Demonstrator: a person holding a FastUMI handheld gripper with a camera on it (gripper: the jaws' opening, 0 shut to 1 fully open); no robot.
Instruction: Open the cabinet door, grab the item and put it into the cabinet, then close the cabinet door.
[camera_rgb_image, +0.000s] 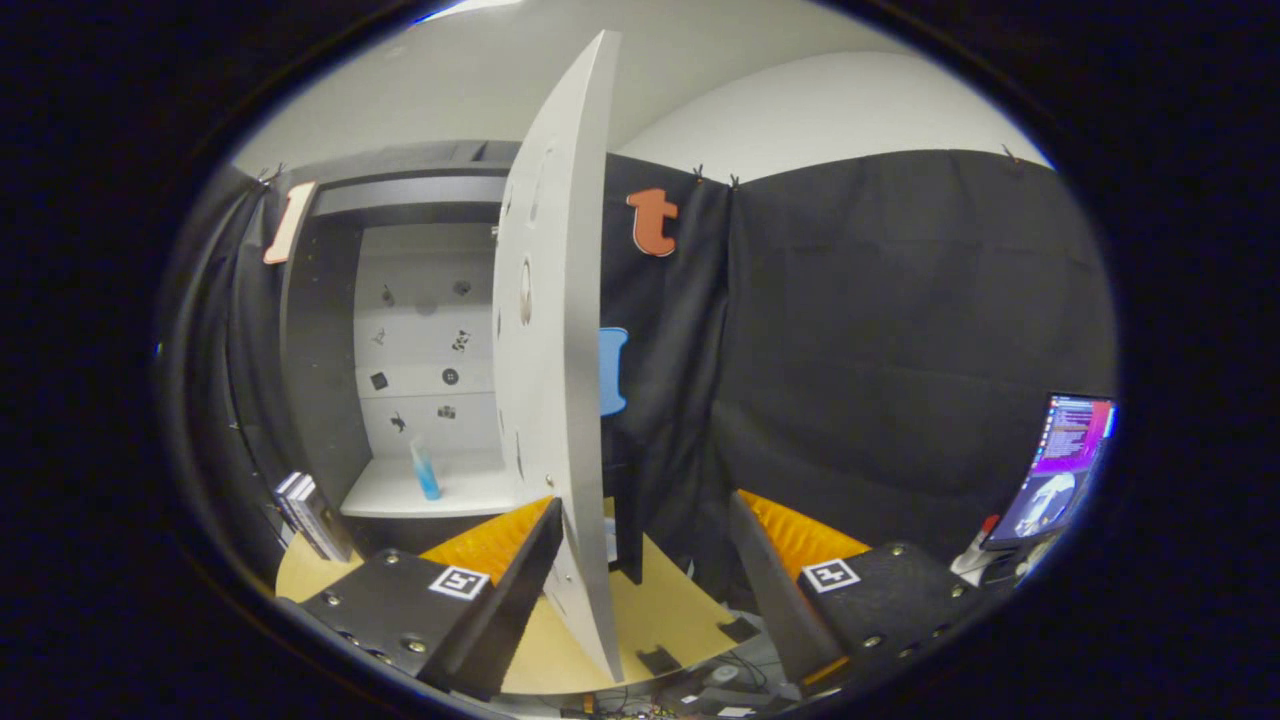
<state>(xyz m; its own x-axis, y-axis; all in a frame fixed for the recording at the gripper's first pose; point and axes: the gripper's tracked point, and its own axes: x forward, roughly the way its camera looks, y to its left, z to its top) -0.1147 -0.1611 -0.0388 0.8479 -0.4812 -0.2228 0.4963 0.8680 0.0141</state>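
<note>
Gripper view: the tongs (640, 560) stand wide open, their two fingers spread well apart and gripping nothing. The white cabinet door (560, 330) stands swung open, edge-on to the camera, its free edge passing between the fingers, much nearer the left finger (520, 580) than the right finger (765, 590); whether the left finger touches the door cannot be told. Beyond the left finger the cabinet (330, 330) is open, dark-sided, with a pale back panel carrying small dark marks. On the white shelf (400, 495) inside it stands the item, a slim blue bottle (425, 470), upright, near the shelf's middle and apart from the walls. Below, the round light wooden desk (650, 610) carries the cabinet. At the desk's left rim, in front of the cabinet's side wall, a small stack of dark boxes (312, 515) leans. Far beyond the right finger, a lit monitor (1065, 470) stands against the black cloth wall (900, 330).
</note>
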